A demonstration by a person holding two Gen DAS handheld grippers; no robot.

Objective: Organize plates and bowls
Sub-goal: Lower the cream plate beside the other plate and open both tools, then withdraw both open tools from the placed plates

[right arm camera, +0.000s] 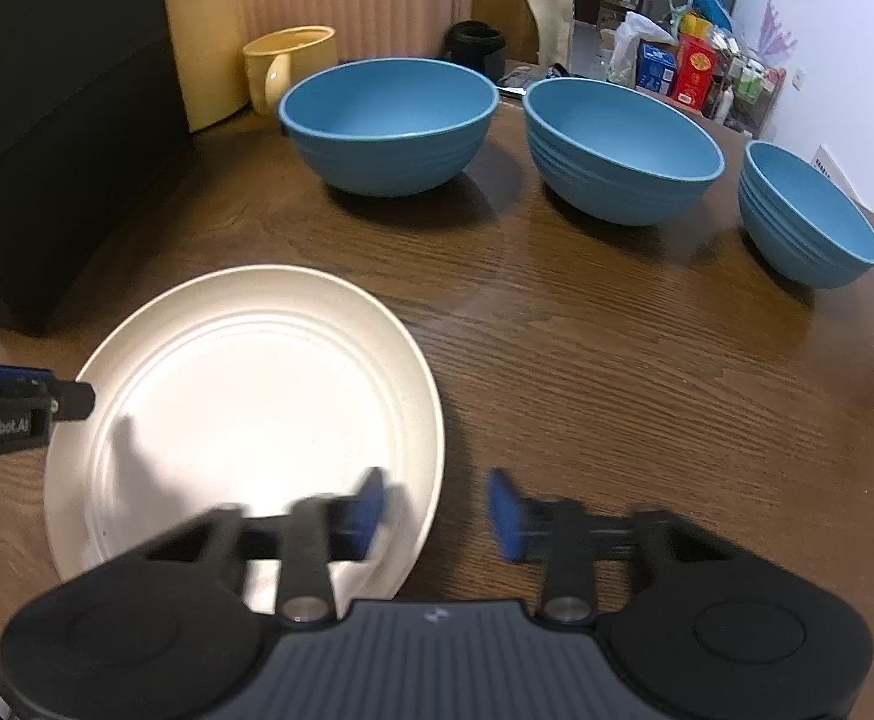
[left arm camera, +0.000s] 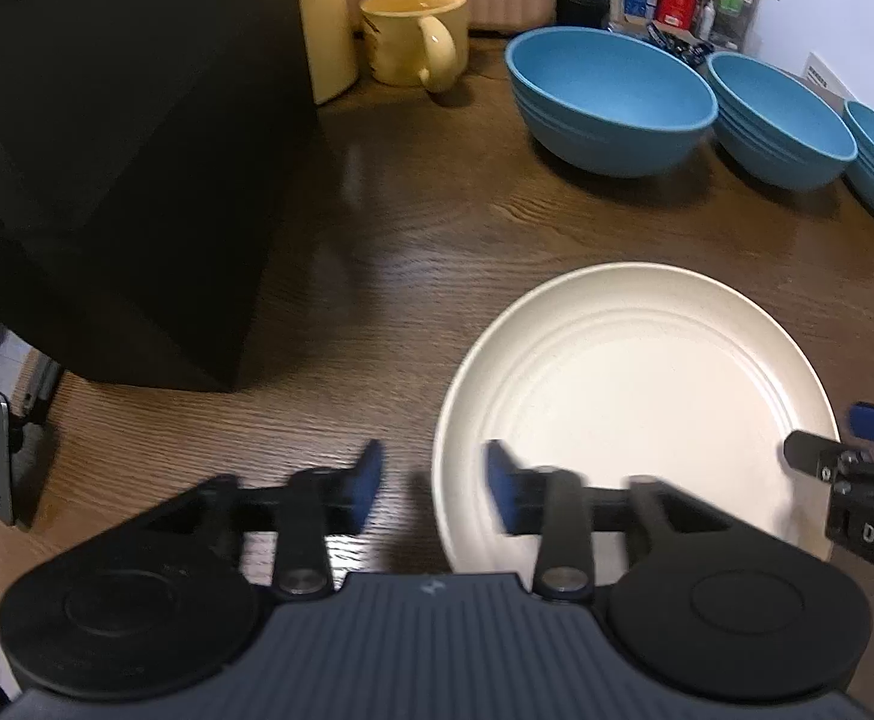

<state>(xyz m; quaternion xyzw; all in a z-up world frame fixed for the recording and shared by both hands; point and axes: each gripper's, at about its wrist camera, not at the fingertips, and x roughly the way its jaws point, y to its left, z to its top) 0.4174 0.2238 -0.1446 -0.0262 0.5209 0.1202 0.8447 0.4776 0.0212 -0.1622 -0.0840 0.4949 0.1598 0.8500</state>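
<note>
Both grippers angled steeply down at the wooden table [right arm camera: 617, 372], one each side of the cream plate [right arm camera: 245, 414]. The L gripper [left arm camera: 434, 489] sat at the plate's left rim: jaws spread, blue pads apart, right pad [left arm camera: 500, 489] over the rim's inner edge, left pad over bare wood. The rim lay in the gap betw. them, but neither pad pressed on it; nothing was pinched. The R gripper [right arm camera: 437, 507] mirrored that on the opp. side: jaws spread too, left pad [right arm camera: 371, 504] over the plate's right edge, right pad above the tabletop, rim betw. them w/o contact as far as the motion blur allowed. Pads on both were smeared.

Each tool showed at the edge of the other's view, the R gripper's tip poking in over the plate's far right rim in the left wrist cam, the L one's tip at the plate's left rim in the right wrist cam.

The plate lay flat on the table, directly under and ahead of both fingertips. Beyond it, well apart from either gripper, three blue bowls stood in a row: left bowl [right arm camera: 389, 120], middle bowl [right arm camera: 620, 147], right bowl [right arm camera: 806, 216]. A yellow mug [left arm camera: 416, 33] stood just left of the left bowl, and a black box [left arm camera: 113, 168] loomed ahead-left of the L gripper.
</note>
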